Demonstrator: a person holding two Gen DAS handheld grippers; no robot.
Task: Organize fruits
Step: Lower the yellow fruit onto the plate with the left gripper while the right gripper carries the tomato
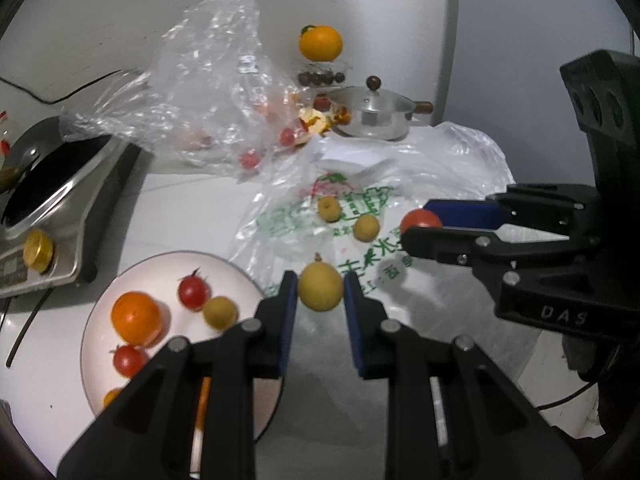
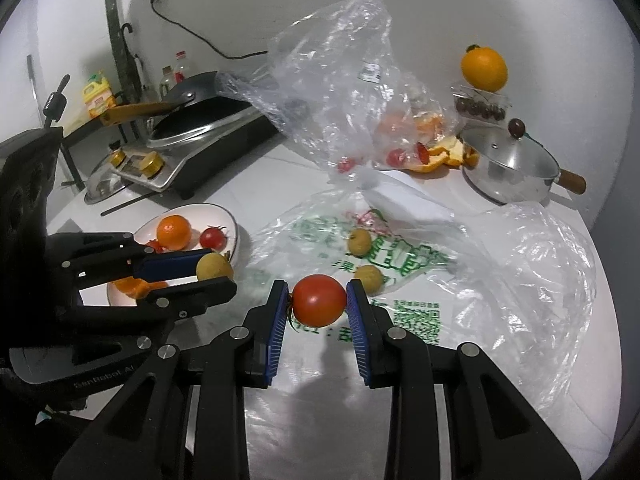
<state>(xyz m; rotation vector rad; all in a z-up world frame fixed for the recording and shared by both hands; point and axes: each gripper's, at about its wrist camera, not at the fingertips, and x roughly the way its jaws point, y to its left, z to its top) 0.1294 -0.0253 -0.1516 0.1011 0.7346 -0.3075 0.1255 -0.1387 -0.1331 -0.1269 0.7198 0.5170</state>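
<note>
My left gripper (image 1: 320, 294) is shut on a yellow longan (image 1: 321, 287), held above the printed plastic bag (image 1: 360, 200) just right of the white plate (image 1: 160, 264). It also shows in the right wrist view (image 2: 212, 270). The plate holds an orange (image 1: 135, 318), cherry tomatoes (image 1: 193, 291) and a longan (image 1: 220, 312). My right gripper (image 2: 318, 300) is shut on a red tomato (image 2: 319, 300), above the bag. Two longans (image 2: 359, 241) (image 2: 369, 279) lie on the bag beyond it.
A clear bag (image 2: 352, 92) with tomatoes and orange peel stands behind. A steel lidded pot (image 2: 508, 168) is at the back right, with an orange (image 2: 484, 69) on a box of dark fruit. An induction cooker with a pan (image 2: 200, 128) is at the left.
</note>
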